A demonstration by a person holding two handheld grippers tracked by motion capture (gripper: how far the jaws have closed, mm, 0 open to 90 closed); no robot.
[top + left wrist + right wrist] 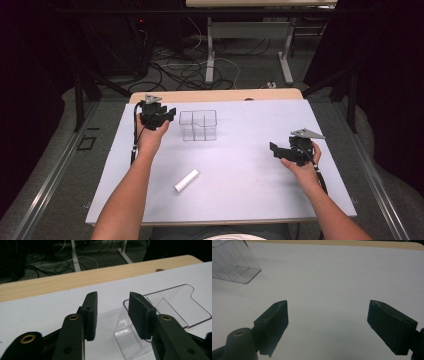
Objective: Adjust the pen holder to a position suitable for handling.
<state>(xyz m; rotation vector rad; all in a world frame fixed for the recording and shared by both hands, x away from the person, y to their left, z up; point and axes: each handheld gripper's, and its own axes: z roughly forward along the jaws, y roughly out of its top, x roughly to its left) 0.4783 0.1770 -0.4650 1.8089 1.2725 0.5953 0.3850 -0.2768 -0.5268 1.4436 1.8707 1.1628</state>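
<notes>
A clear plastic compartment box (pixel 198 125) stands on the white-covered table (pixel 245 175), toward the back left. My left gripper (pixel 170 114) is held just to the left of it, jaws apart. In the left gripper view the box (pixel 172 302) lies just past the right jaw, its near wall by that jaw's pad, and my left gripper (pixel 112 297) has only white surface in its gap. A white cylinder (pixel 186 180) lies on its side nearer the front. My right gripper (pixel 273 148) hovers at the right, wide open and empty (pixel 328 305), with the box (pixel 234 267) far off at its upper left.
The table's wooden back edge (pixel 215 95) runs behind the box and shows in the left gripper view (pixel 75 280). Beyond it are cables on the floor and white table legs (pixel 210 55). Both forearms come in from the front edge.
</notes>
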